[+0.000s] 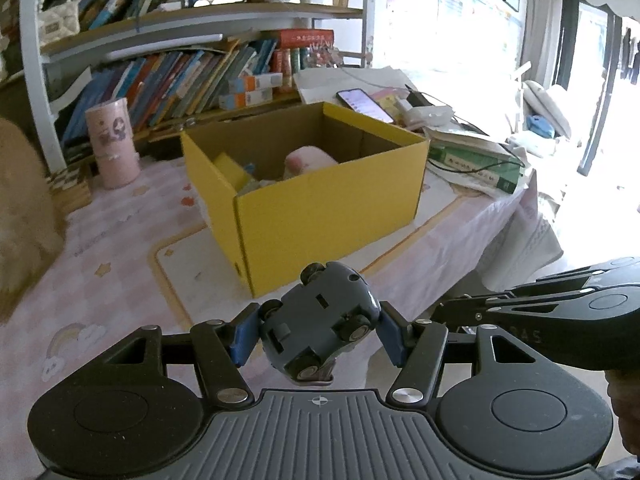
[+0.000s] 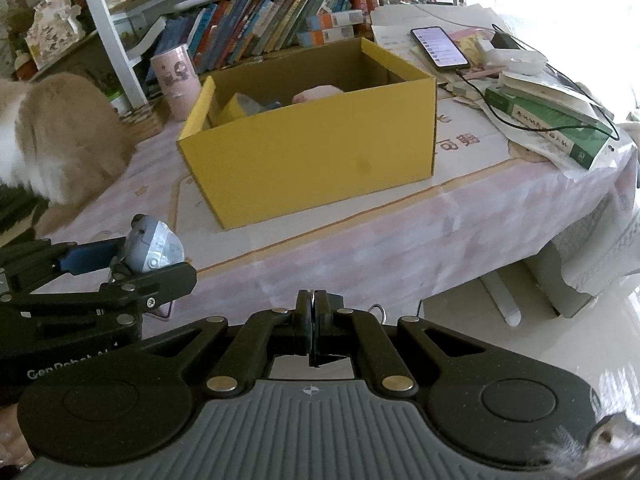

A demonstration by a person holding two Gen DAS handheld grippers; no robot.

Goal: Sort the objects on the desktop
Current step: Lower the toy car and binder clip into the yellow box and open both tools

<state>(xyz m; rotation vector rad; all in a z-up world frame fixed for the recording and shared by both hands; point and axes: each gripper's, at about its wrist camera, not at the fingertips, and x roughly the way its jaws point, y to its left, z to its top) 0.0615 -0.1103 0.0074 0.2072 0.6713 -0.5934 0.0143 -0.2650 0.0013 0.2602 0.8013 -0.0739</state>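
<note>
My left gripper (image 1: 316,330) is shut on a grey-blue toy car (image 1: 320,324), which is turned underside up with its wheels showing, above the near edge of the table. From the right wrist view the same car (image 2: 154,250) shows at the left between the blue pads (image 2: 86,258). An open yellow cardboard box (image 1: 328,204) stands on the table beyond it, with a pink soft thing (image 1: 306,160) and other items inside. My right gripper (image 2: 313,312) is shut with nothing in it, near the table's front edge, facing the yellow box (image 2: 312,152).
A pink cylindrical tin (image 1: 112,142) stands left of the box. A furry animal (image 2: 60,136) sits at the table's left. A phone (image 2: 438,46), a cable and green books (image 2: 552,126) lie at the right. A bookshelf (image 1: 172,76) stands behind. The floor (image 2: 520,344) lies past the table's front edge.
</note>
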